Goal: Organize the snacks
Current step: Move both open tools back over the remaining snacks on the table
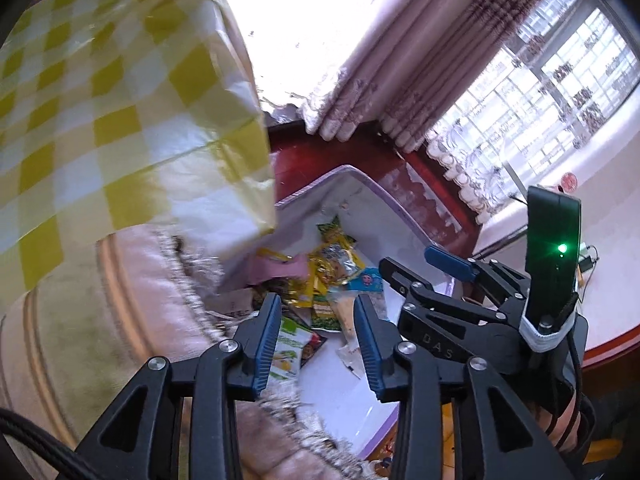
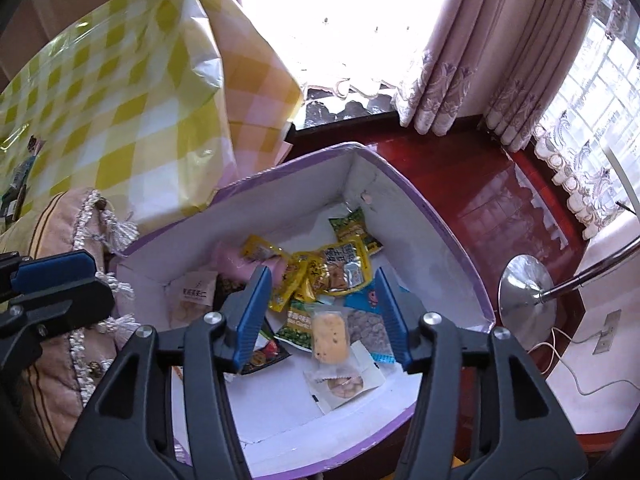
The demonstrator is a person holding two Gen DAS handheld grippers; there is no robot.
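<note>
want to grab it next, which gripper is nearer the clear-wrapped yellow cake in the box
Right. The right gripper hangs open directly above the cake; the left gripper hovers off to its side.

Daylight floods through window (image 1: 560,92), top centre blown white in both views. Checked cloth (image 1: 100,100) blurred. Fisheye bends edges, dark corners. Glare on red floor (image 2: 500,200).
</note>
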